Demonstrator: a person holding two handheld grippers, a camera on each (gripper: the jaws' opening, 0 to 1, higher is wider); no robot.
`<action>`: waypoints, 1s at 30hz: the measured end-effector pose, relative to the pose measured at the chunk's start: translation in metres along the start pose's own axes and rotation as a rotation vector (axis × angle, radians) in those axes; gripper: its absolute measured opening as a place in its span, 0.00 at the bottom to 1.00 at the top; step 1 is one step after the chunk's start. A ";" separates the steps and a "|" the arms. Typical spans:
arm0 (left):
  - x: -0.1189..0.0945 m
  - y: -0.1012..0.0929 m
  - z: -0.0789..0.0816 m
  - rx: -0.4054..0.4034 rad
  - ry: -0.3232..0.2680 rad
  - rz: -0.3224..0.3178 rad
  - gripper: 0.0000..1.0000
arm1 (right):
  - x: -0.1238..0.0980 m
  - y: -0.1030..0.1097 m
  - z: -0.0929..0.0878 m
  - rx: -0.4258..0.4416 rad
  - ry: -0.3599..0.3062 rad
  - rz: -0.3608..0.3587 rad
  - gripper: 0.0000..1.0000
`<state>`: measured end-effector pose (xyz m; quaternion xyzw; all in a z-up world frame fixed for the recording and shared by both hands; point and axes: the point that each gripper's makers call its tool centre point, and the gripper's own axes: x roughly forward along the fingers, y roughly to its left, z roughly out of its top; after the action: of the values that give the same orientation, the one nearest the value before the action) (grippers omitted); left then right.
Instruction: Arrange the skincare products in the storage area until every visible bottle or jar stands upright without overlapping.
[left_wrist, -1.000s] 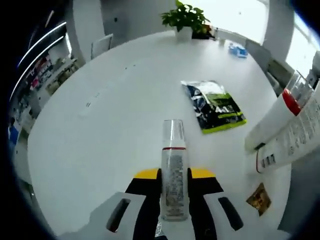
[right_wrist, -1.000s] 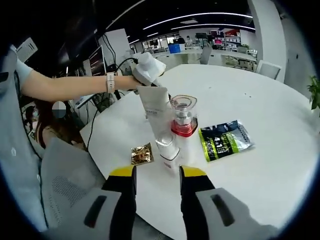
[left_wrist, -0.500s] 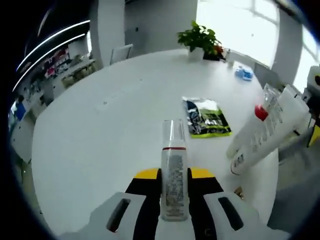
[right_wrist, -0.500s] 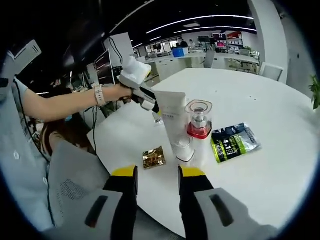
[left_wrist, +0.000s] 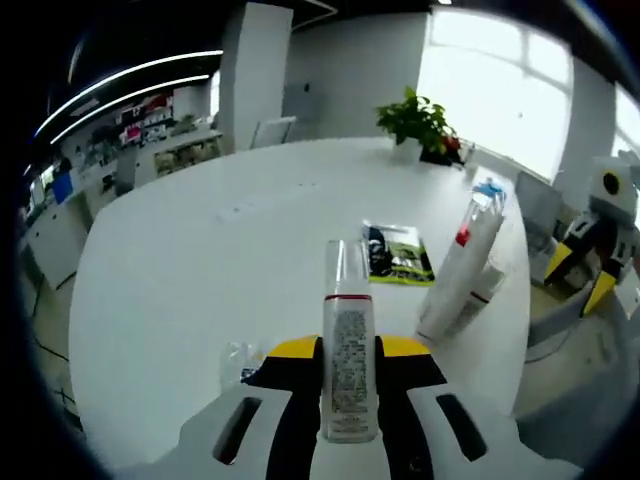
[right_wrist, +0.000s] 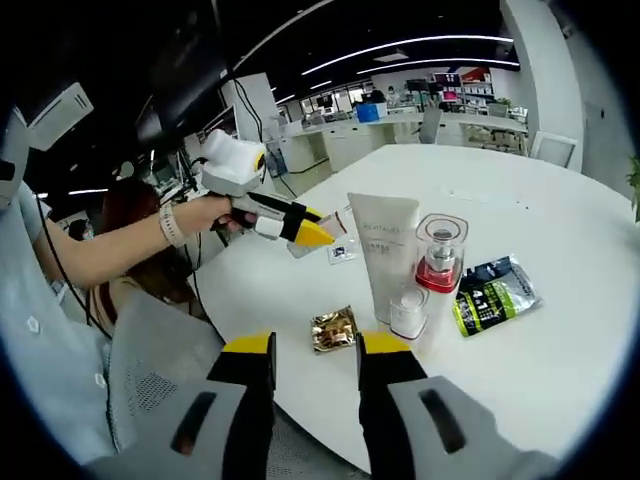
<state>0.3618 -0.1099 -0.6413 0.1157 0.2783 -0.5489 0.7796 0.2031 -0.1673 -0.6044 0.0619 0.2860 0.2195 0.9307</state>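
Round white bench (left_wrist: 180, 260) in an open-plan office: ceiling light strips, desks and shelving behind, bright windows and a potted plant (left_wrist: 420, 118) at the far edge.

Left gripper (left_wrist: 349, 400): jaws clamped on a slim clear bottle (left_wrist: 347, 340) with printed label, red band and clear cap. Long axis in line with the jaws, cap pointing forward. Label text too small to read. In the right gripper view, same gripper (right_wrist: 305, 230) held by a hand (right_wrist: 205, 214) above the bench's near-left part, bottle (right_wrist: 325, 235) pointing toward the standing products.

Right gripper (right_wrist: 312, 365): jaws apart, nothing between them, held off the near edge of the bench.

Standing upright near the middle of the bench: white tube (right_wrist: 382, 252), cap down, lettering on front not legible; clear jar (right_wrist: 437, 262) with red base just beside it; small clear-capped item (right_wrist: 408, 310) in front, touching or nearly touching the tube. Flat on the bench: green-and-black sachet (right_wrist: 492, 292) just beside the jar, gold sachet (right_wrist: 333, 328) near the tube. Sachet print unreadable.

Left gripper view: tube (left_wrist: 460, 270) leaning in the picture, green sachet (left_wrist: 397, 255) beside it.
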 end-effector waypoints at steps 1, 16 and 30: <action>-0.004 -0.002 0.000 -0.001 -0.007 0.003 0.16 | 0.001 0.002 0.003 0.004 -0.015 0.003 0.32; -0.057 -0.050 -0.013 -0.092 -0.114 -0.020 0.16 | 0.011 0.017 0.021 0.122 -0.146 0.055 0.31; -0.063 -0.083 -0.019 -0.176 -0.154 -0.091 0.16 | 0.019 0.019 0.032 0.276 -0.259 0.100 0.30</action>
<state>0.2645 -0.0814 -0.6110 -0.0085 0.2696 -0.5646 0.7801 0.2280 -0.1420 -0.5830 0.2310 0.1877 0.2142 0.9303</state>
